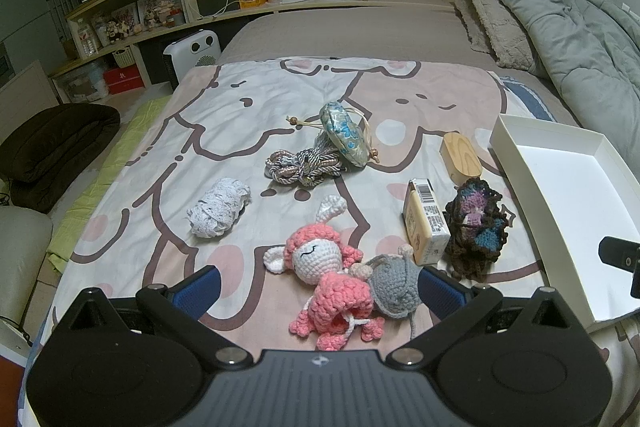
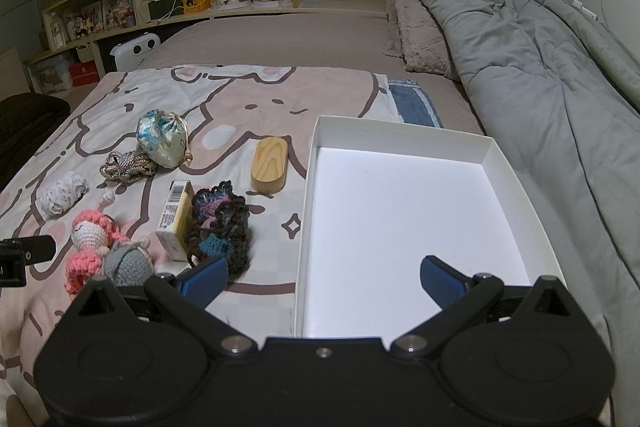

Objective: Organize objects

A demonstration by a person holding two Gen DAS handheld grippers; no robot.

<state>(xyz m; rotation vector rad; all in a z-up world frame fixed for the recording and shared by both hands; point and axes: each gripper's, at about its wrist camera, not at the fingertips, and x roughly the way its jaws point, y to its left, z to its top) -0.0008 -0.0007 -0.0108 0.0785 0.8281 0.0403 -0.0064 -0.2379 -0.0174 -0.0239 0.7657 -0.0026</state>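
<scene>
On the bed's cartoon sheet (image 1: 248, 115), the left gripper (image 1: 320, 287) is spread wide, empty, around a pink crochet doll (image 1: 324, 275) and grey crochet toy (image 1: 394, 291). The right gripper (image 2: 322, 281), also wide and empty, hovers over the near-left rim of the white box (image 2: 400, 211), right of the scattered items.

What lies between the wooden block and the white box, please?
Nothing: only bare printed sheet separates the wooden block from the white box, clearest in the right wrist view.
</scene>
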